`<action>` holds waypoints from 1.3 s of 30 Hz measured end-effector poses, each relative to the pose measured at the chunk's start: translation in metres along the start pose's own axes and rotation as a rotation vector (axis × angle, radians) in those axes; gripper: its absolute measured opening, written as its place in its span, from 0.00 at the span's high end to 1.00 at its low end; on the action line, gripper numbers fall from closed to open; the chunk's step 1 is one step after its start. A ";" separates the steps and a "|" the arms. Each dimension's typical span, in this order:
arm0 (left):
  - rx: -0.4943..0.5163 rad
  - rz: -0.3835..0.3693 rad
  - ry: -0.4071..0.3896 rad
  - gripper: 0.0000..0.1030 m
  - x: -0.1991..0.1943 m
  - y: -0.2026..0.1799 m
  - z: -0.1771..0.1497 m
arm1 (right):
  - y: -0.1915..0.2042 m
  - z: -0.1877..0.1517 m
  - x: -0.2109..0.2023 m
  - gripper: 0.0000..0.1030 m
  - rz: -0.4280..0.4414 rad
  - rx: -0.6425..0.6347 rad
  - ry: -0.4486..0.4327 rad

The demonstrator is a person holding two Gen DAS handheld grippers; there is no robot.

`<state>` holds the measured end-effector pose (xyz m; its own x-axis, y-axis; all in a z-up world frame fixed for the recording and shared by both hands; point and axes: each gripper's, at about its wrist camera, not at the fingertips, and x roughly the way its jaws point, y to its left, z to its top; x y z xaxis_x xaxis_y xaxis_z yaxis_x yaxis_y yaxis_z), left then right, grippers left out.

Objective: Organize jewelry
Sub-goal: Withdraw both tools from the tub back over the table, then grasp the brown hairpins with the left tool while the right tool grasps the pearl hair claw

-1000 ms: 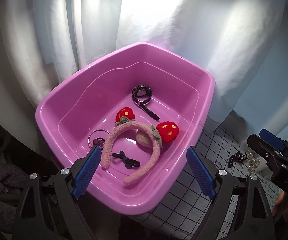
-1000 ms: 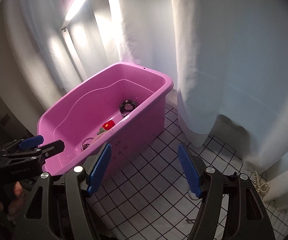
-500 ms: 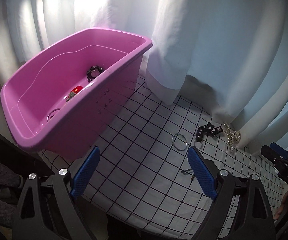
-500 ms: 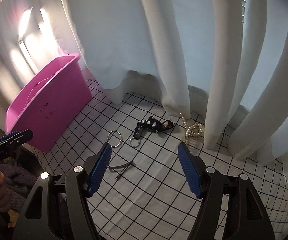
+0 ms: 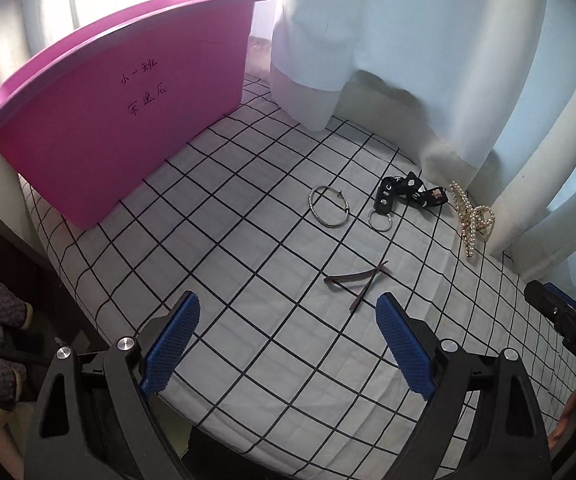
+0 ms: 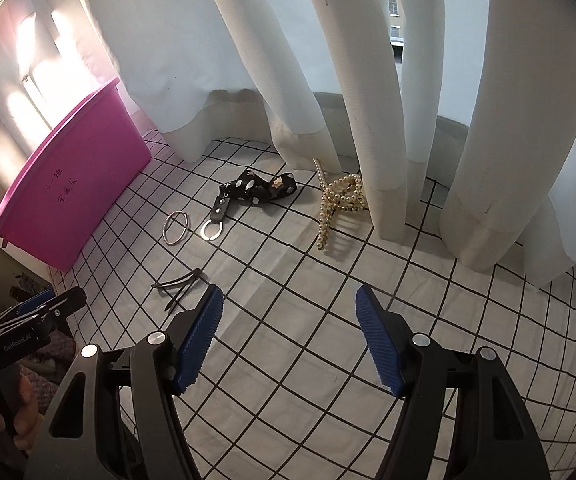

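Note:
On the checked cloth lie a silver bangle (image 5: 329, 211) (image 6: 175, 227), a black patterned strap with a metal ring (image 5: 402, 195) (image 6: 248, 194), a pearl hair claw (image 5: 473, 221) (image 6: 338, 201) and thin dark hair clips (image 5: 358, 282) (image 6: 180, 282). The pink tub (image 5: 116, 120) (image 6: 72, 184) stands at the left, its inside hidden. My left gripper (image 5: 288, 340) is open and empty above the cloth, just short of the clips. My right gripper (image 6: 290, 332) is open and empty, nearer than the claw, with the clips to its left.
White curtains (image 6: 368, 100) hang along the far edge, touching the cloth beside the pearl claw. The cloth's near-left edge (image 5: 68, 248) drops off beside the tub. Each gripper shows at the edge of the other's view, the right one (image 5: 568, 320) and the left one (image 6: 28, 316).
Both grippers swung right, away from the pink tub, and now face the jewelry on the cloth. Both stayed open and empty.

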<state>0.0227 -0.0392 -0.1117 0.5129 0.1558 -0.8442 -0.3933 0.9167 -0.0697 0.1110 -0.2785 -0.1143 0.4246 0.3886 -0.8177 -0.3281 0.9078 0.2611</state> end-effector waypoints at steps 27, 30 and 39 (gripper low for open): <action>-0.137 0.102 0.010 0.14 0.101 -0.046 -0.023 | -0.018 0.025 0.113 0.36 -0.016 -0.019 0.009; -0.104 0.124 0.000 0.14 0.105 -0.053 -0.023 | -0.018 0.024 0.116 0.36 -0.025 -0.027 -0.002; -0.061 0.166 -0.067 0.10 0.114 -0.064 -0.021 | -0.010 0.032 0.127 0.36 -0.060 -0.055 -0.034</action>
<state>0.0906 -0.0878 -0.2150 0.4859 0.3291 -0.8097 -0.5215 0.8526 0.0336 0.1957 -0.2332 -0.2042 0.4733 0.3394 -0.8129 -0.3462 0.9202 0.1826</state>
